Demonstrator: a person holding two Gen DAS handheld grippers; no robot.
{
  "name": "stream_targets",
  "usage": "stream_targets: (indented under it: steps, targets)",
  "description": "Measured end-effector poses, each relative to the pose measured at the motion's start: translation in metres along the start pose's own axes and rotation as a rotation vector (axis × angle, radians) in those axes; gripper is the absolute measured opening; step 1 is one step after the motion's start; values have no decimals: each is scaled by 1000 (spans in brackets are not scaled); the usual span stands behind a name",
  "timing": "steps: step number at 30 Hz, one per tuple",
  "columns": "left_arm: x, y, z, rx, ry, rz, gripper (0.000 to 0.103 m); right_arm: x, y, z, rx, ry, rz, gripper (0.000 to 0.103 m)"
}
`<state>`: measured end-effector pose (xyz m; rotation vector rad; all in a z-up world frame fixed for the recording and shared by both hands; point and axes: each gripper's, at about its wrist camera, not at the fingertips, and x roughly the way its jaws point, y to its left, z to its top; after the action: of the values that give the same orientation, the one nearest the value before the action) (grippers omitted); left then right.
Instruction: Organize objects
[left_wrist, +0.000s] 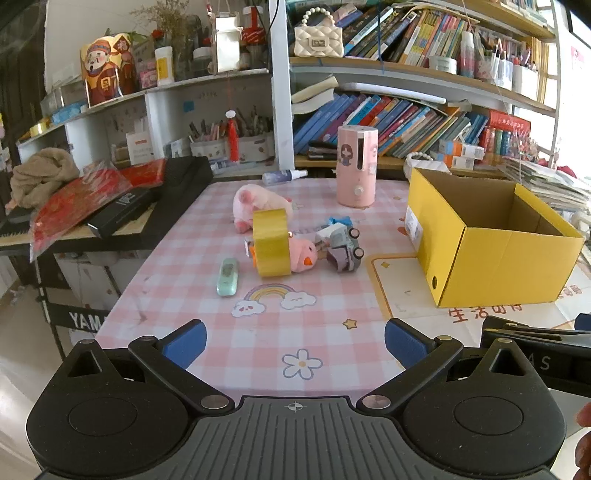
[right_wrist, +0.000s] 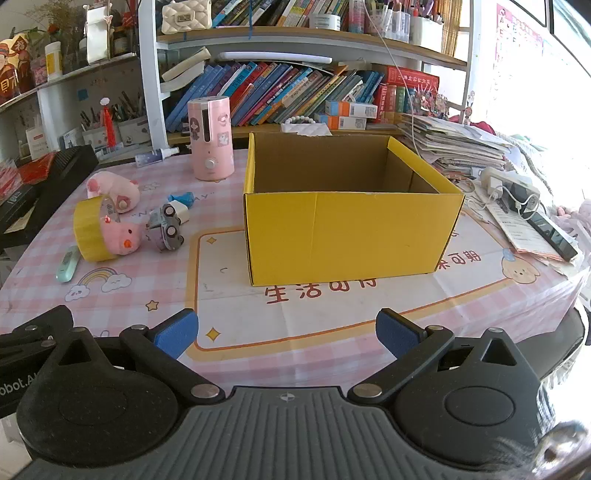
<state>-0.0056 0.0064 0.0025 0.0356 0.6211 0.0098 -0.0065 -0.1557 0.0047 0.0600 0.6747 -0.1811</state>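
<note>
An open yellow cardboard box (left_wrist: 491, 254) (right_wrist: 351, 236) stands on the pink checked table, empty as far as I see. Left of it lie a yellow tape roll (left_wrist: 271, 242) (right_wrist: 90, 229), a pink chick plush (left_wrist: 304, 254) (right_wrist: 122, 232), a pink pig plush (left_wrist: 258, 203) (right_wrist: 114, 188), a grey toy car (left_wrist: 345, 249) (right_wrist: 168, 227), a small blue-white item (left_wrist: 338, 223) (right_wrist: 181, 203) and a mint green case (left_wrist: 227, 277) (right_wrist: 68, 264). My left gripper (left_wrist: 293, 345) is open and empty near the table's front edge. My right gripper (right_wrist: 286, 334) is open and empty in front of the box.
A pink humidifier (left_wrist: 356, 166) (right_wrist: 210, 138) and a spray bottle (left_wrist: 284, 176) (right_wrist: 157, 155) stand at the table's back. Bookshelves rise behind. A keyboard with red packets (left_wrist: 110, 206) lies left. Papers, a power strip and a phone (right_wrist: 517, 206) lie right of the box.
</note>
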Motion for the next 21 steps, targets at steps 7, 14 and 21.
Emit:
stream_targets:
  steps: [7, 14, 21]
  targets:
    - [0, -1, -1, -8, 8, -6, 103, -1, 3, 1, -2, -1, -1, 103]
    - [-1, -2, -2, -6, 5, -4, 103, -4, 3, 1, -3, -2, 6, 103]
    - [-1, -1, -1, -7, 4, -6, 103, -3, 4, 1, -3, -2, 5, 103]
